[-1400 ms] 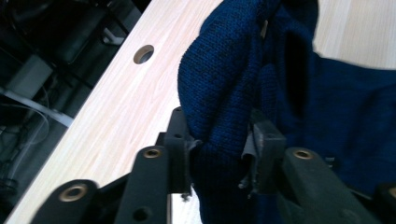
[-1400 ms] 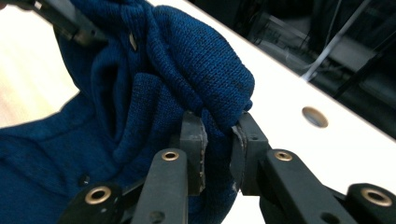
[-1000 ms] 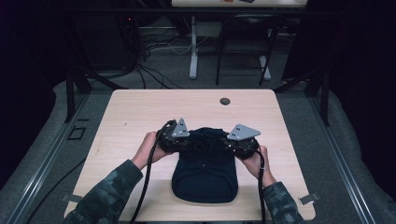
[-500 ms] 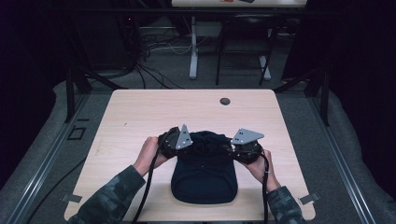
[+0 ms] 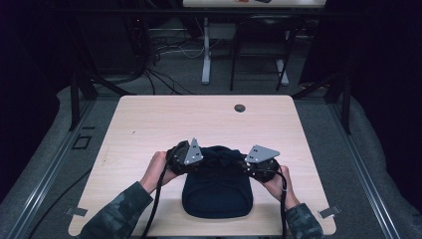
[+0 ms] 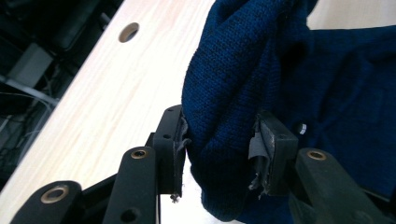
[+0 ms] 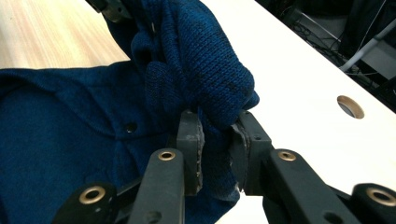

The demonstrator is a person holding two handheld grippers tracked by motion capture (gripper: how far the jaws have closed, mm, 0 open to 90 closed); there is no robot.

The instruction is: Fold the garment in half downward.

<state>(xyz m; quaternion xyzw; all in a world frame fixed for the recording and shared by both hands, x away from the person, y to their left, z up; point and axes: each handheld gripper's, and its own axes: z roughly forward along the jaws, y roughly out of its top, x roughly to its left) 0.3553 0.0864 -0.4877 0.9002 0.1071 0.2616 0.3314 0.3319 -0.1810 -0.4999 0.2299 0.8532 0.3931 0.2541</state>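
A dark blue knitted garment (image 5: 217,191) with small snap buttons lies folded near the front edge of the light wooden table (image 5: 149,124). My left gripper (image 5: 195,160) is shut on a bunched fold of the knit (image 6: 224,93) at the garment's left far corner. My right gripper (image 5: 246,167) is shut on a thick fold of the same knit (image 7: 196,60) at the right far corner. Both folds are lifted a little above the rest of the garment (image 7: 56,140). A hand holds each gripper from the side.
A round cable hole (image 5: 240,108) sits near the table's far edge, also seen as the hole (image 6: 128,31) and the hole (image 7: 350,106). Beyond the table are cables, desk legs and a dark floor (image 5: 209,74). Bare tabletop stretches behind and beside the garment.
Both grippers have drawn toward the front edge, pulling the held far edge of the garment back over itself. The garment now looks shorter.
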